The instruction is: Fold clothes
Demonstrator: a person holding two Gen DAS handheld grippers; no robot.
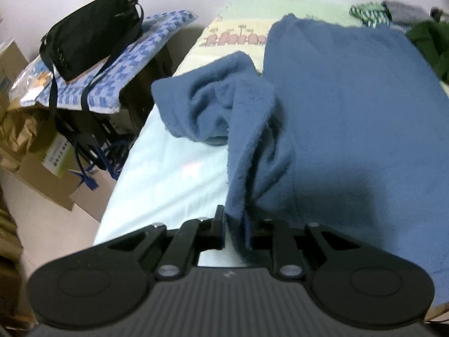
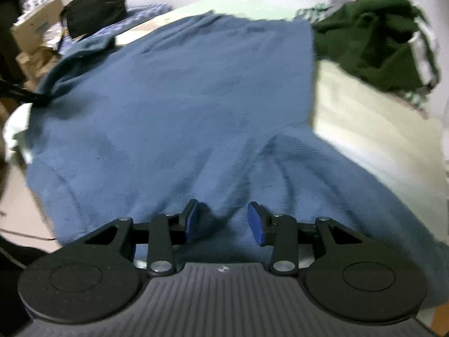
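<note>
The blue sweater (image 2: 179, 98) lies spread on the bed (image 1: 168, 174), a green garment (image 2: 373, 42) beyond it. The left claw (image 1: 237, 224) pinches its edge; the right claw (image 2: 223, 219) gapes, released. Laying-out step; next, probably fold a sleeve inward.

A plain blue garment (image 1: 350, 106) fills centre frame; blue-and-white checked cloth (image 1: 118, 64) under a black bag (image 1: 89, 39) upper left; dark green clothing (image 2: 373, 36) upper right.
</note>
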